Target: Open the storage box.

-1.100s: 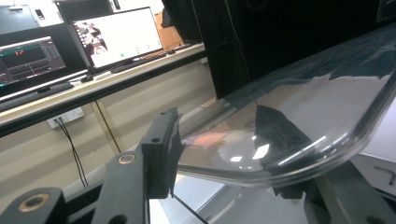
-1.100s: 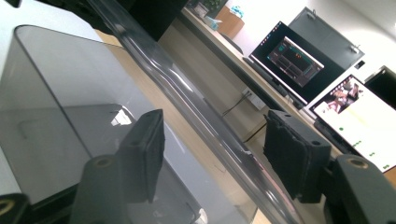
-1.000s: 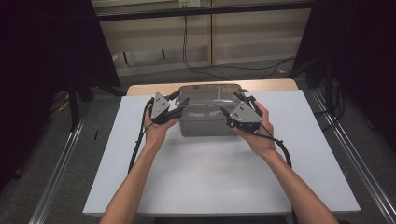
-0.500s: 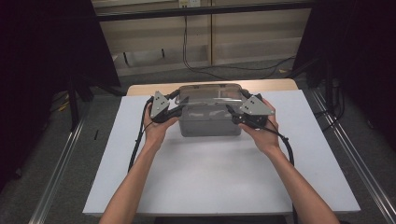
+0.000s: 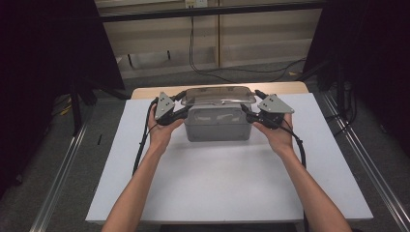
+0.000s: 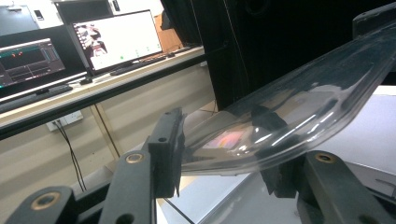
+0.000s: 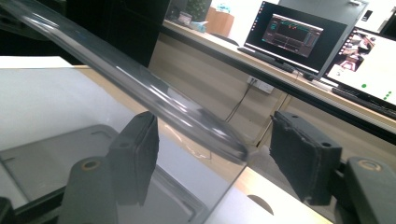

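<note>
A grey box [image 5: 217, 124] stands at the far middle of the white table [image 5: 217, 183], with a clear lid [image 5: 217, 94] on top of it. My left gripper [image 5: 183, 112] is at the lid's left end. In the left gripper view the clear lid [image 6: 303, 102] runs between the jaws of my left gripper [image 6: 224, 163], which is shut on its rim. My right gripper [image 5: 246, 112] is at the lid's right end. There the lid's edge [image 7: 140, 88] lies inside my right gripper [image 7: 219, 144], which is open, its right pad [image 7: 303, 158] clear of the plastic.
A wooden board edge [image 5: 145, 92] shows behind the table. Cables [image 5: 232, 67] trail on the floor beyond it. Metal rails [image 5: 58, 183] run along both sides of the table. A desk with monitors [image 6: 116, 39] stands further off. Bare table surface lies in front of the box.
My right gripper has moved to the right, from over the box's right front to the lid's right end. The left gripper and the box have stayed in place.
</note>
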Action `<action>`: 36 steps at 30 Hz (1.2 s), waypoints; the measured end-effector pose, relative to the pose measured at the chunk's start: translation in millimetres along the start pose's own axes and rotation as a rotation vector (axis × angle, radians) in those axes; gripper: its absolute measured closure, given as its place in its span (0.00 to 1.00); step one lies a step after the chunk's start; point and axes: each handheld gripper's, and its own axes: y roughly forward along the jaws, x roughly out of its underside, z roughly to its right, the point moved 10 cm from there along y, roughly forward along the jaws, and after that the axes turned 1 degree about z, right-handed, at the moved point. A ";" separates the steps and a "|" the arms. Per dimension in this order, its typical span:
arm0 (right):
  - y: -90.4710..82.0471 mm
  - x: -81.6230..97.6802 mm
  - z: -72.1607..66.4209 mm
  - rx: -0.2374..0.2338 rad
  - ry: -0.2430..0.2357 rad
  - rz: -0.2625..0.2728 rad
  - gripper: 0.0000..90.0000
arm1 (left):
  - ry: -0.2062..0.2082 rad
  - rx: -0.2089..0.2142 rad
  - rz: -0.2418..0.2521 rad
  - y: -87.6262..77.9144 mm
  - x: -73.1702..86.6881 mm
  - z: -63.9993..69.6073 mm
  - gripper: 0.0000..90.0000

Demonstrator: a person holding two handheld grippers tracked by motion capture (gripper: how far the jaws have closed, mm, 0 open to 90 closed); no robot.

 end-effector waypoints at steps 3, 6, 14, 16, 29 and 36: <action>2.0 1.1 2.5 -0.013 0.023 0.011 0.38 | 0.005 0.002 -0.003 0.2 -0.5 -0.6 0.61; 3.1 1.2 3.5 -0.017 0.024 0.015 0.39 | 0.000 0.000 0.001 0.9 -3.0 -2.7 0.62; 6.8 2.4 8.4 -0.006 0.018 0.024 0.44 | -0.003 -0.002 0.004 3.1 -7.2 -6.1 0.63; 8.2 3.3 10.9 -0.001 0.028 0.028 0.46 | -0.001 -0.003 0.007 4.1 -9.3 -7.9 0.64; 25.0 -0.7 26.5 -0.014 0.076 0.029 0.54 | -0.009 -0.004 0.019 8.3 -13.7 -14.4 0.66; 31.4 2.0 29.3 -0.022 0.066 0.018 0.57 | -0.013 -0.008 0.030 11.1 -16.6 -17.3 0.67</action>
